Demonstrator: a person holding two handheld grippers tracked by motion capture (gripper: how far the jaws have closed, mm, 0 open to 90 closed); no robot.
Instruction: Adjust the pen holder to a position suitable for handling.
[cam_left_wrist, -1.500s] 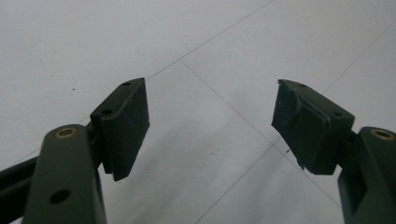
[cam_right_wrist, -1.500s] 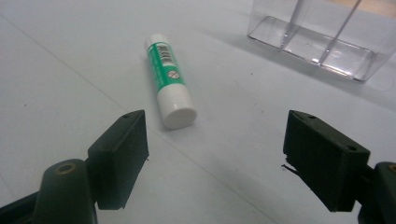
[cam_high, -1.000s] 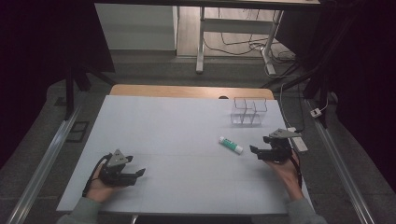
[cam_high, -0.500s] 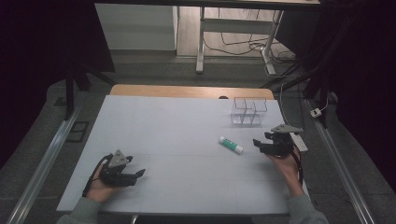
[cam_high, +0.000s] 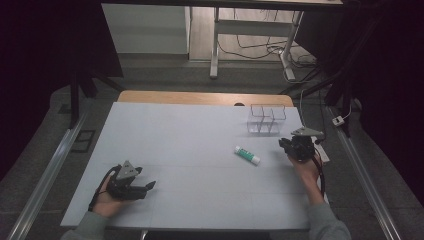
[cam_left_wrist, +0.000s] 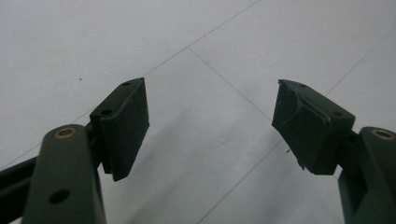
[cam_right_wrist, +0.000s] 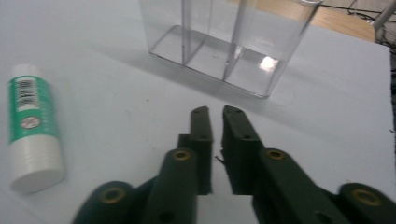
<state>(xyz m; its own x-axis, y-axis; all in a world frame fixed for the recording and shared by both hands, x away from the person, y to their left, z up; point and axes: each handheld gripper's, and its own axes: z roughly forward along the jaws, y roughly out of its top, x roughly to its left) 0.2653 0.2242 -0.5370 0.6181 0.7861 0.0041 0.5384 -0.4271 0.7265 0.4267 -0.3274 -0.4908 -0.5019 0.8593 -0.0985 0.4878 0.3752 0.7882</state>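
A green and white glue stick (cam_high: 247, 155) lies flat on the pale table (cam_high: 200, 125), also seen at the left of the right gripper view (cam_right_wrist: 30, 130). A clear divided organiser (cam_high: 267, 119) stands behind it, close ahead in the right gripper view (cam_right_wrist: 229, 42). My right gripper (cam_high: 283, 144) (cam_right_wrist: 215, 114) hovers to the right of the glue stick; its jaws have just been closing with nothing between them, and they now stand shut. My left gripper (cam_high: 150, 186) (cam_left_wrist: 210, 121) rests open over bare table at the front left.
A wooden strip (cam_high: 200, 97) runs along the table's far edge. Metal rails (cam_high: 55, 160) flank both sides. Desk legs and cables (cam_high: 250, 45) stand on the floor beyond the table.
The right gripper has drifted a little to the right and farther back, away from the glue stick, and its jaws have closed. The left hand has stayed put.
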